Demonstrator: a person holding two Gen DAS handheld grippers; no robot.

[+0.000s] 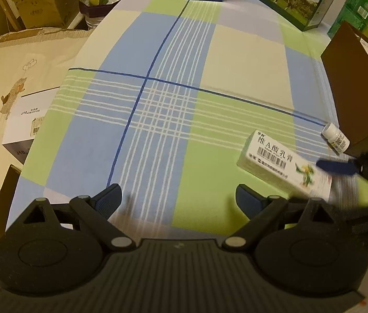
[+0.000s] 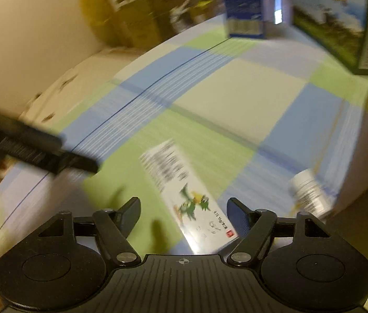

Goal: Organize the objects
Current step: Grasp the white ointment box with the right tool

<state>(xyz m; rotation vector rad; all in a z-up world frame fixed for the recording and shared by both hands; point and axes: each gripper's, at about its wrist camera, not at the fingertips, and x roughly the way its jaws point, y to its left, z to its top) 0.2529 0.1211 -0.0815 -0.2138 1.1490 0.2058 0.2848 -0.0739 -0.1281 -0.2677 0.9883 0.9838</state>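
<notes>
While both grippers gape, a small bottle (image 1: 335, 137) lies beside the brown box (image 1: 358, 83).

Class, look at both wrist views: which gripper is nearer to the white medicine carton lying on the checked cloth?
Right. The right gripper hangs open directly over the white carton, whose near end lies between its fingers. The left gripper, also open, sits off to the carton's left over bare cloth.

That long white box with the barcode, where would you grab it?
Across its narrow width, near the near end, coming from above. The white box lies flat on the checked cloth, long and slim, and the open right gripper already straddles that end, its fingers either side of the long edges.
</notes>
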